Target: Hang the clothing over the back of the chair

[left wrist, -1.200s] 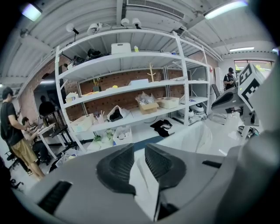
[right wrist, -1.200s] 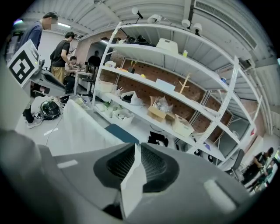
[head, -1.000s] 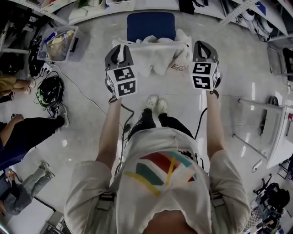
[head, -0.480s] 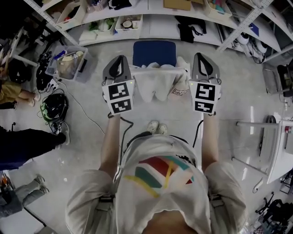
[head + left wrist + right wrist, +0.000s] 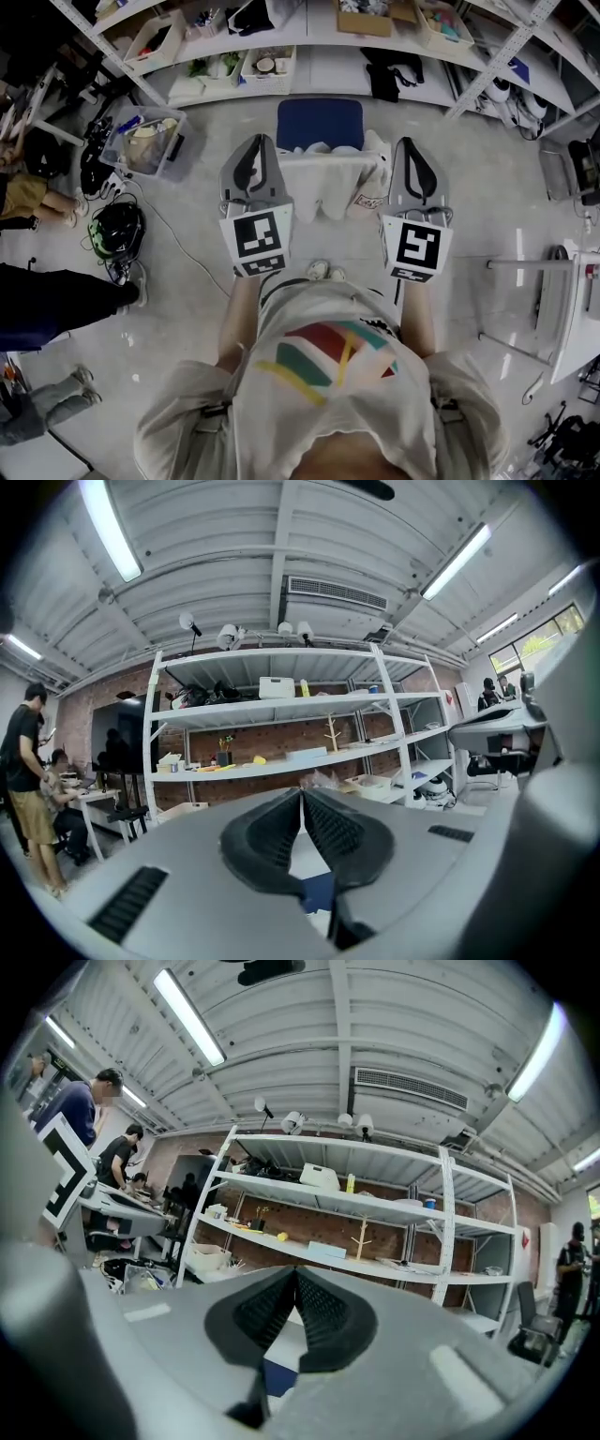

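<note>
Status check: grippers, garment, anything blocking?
Left gripper and right gripper both shut on white garment, stretched between them. Garment held up by blue chair, apparently not draped yet. No visible obstruction.

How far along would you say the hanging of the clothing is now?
Done: the white clothing is picked up and spread by its top edge. In hand: the left gripper and right gripper are both shut on it, holding it at the near side of the blue chair. Left: draping it over the chair's back and releasing; whether it touches the back already is hidden.
</note>
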Motion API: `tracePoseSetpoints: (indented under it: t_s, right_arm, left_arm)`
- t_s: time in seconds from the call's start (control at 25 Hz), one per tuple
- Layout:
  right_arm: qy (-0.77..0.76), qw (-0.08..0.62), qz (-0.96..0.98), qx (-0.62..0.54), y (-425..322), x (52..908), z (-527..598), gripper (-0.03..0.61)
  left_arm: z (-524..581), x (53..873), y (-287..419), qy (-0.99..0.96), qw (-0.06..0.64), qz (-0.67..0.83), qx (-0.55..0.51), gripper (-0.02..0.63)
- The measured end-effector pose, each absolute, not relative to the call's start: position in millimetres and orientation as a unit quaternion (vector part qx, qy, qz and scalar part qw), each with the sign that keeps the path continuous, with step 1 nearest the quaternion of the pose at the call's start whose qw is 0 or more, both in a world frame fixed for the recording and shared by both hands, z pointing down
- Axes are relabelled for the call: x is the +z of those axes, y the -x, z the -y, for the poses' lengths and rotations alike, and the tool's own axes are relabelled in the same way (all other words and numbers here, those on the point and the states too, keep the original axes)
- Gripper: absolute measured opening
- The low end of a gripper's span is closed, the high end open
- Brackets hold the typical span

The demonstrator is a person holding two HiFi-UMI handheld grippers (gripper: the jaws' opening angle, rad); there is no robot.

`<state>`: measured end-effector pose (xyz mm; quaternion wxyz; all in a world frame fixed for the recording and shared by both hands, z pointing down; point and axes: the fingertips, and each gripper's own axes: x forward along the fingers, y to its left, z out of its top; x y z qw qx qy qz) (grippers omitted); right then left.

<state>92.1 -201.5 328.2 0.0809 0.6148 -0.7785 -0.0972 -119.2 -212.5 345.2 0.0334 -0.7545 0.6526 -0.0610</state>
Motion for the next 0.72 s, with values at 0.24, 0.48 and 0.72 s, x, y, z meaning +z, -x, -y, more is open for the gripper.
tracePoseSetpoints:
  t_s: [0.24,0.48,0.72]
  right_arm:
    - [-0.596,0.067,0.797,-0.072,-76.0,340.7,188.3,0.006]
    - [-0.593,0.077,0.799,-0.057,-76.7,354.6,180.8,0.006]
    - [-0.593,0.093,0.798,-0.058,-77.3,358.7,182.0,0.005]
  left_arm:
    - [201.0,361.1,94.0,0.773,0.018,-0.631,-0.06,0.023]
    - [197.2,362.7,88.8,0.777,0.019,-0.626,-0.061,0.023]
    - [197.3,362.4,101.8,0.766,0.018,-0.64,-0.063,0.023]
